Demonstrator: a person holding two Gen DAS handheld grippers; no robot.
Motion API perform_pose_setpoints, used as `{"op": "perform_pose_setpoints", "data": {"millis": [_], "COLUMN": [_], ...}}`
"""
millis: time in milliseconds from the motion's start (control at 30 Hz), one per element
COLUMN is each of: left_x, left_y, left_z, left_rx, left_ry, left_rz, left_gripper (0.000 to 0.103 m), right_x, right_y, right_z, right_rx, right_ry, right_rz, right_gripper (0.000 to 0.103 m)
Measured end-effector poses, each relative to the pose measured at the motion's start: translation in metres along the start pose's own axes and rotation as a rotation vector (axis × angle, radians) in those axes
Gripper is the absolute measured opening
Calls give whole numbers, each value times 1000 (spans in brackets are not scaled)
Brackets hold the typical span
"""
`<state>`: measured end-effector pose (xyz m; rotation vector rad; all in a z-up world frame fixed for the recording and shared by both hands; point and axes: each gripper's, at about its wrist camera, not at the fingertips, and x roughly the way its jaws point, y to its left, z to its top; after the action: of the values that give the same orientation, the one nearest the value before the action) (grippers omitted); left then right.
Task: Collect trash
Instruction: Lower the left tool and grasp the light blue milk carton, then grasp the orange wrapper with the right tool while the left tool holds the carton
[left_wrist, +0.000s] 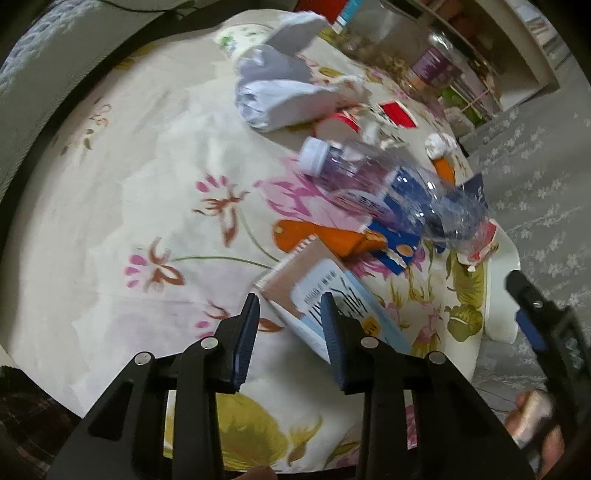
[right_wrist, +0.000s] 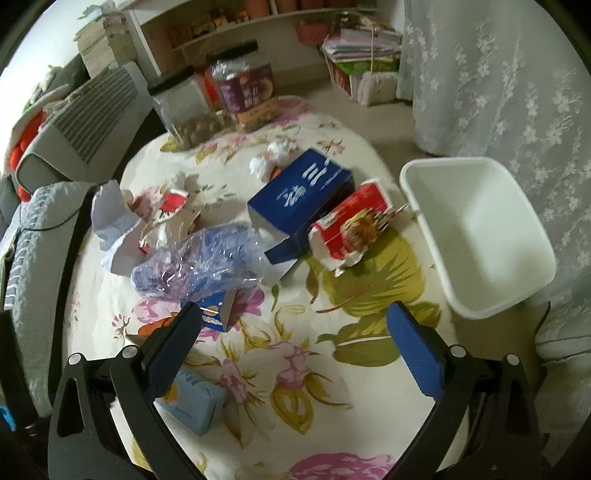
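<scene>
White bin (right_wrist: 476, 236) at the table edge shows fully only from the right gripper (right_wrist: 295, 347), spread wide; left gripper (left_wrist: 290, 332) half-open over a carton (left_wrist: 314, 295).

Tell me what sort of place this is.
Probably a lived-in room at home, not a lab: a round table under a floral tablecloth, a lace curtain beside it, and shelves crowded with boxes behind. A white bin stands at the table's edge.

Round bench (right_wrist: 369, 387), floral cloth: crushed clear plastic bottle (right_wrist: 199, 258), dark blue carton (right_wrist: 299, 199), torn red packet (right_wrist: 351, 221), crumpled white paper (left_wrist: 280, 92).
</scene>
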<state>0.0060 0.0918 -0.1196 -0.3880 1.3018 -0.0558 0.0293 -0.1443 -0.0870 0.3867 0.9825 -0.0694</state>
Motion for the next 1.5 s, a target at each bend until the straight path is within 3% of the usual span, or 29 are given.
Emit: {"op": "perform_pose_setpoints", "data": {"millis": [67, 167, 267, 400, 567, 633, 700, 767, 967, 1133, 1200, 1267, 1500], "left_x": [-3, -3, -2, 13, 47, 46, 41, 34, -12, -50, -58, -67, -65], "left_y": [17, 24, 16, -4, -18, -24, -27, -24, 17, 51, 61, 72, 102], "left_z": [1, -2, -4, -5, -4, -6, -5, -4, 2, 20, 26, 31, 37], "left_rx": [-71, -130, -142, -166, -202, -153, -104, -84, -93, -119, -133, -147, -208], "left_ry": [31, 44, 31, 16, 67, 48, 43, 46, -29, -140, -161, -187, -164], "left_rz": [-54, -80, -85, -51, 26, 45, 19, -16, -51, -34, -31, -18, -34], "left_gripper": [71, 72, 79, 86, 86, 77, 67, 66, 66, 66, 66, 66, 66], "right_x": [3, 3, 0, -4, -9, -6, -1, 7, 27, 29, 34, 46, 86], "right_y": [0, 0, -2, -11, -40, -50, -55, -51, 6, 74, 92, 100, 112], "right_z": [0, 4, 7, 10, 15, 16, 15, 12, -8, -27, -36, -42, -49], "right_rx": [10, 11, -4, -21, 19, 41, 68, 81, -73, -388, -473, -472, -290], "right_ry": [4, -18, -43, -75, -75, -56, -10, 38, 98, 15, 32, 122, 308], "right_rz": [-6, -26, -61, -121, -169, -169, -146, -91, -11, -9, 25, 95, 180], "right_gripper": [96, 96, 96, 96, 96, 96, 96, 96, 96, 95, 89, 77, 76]}}
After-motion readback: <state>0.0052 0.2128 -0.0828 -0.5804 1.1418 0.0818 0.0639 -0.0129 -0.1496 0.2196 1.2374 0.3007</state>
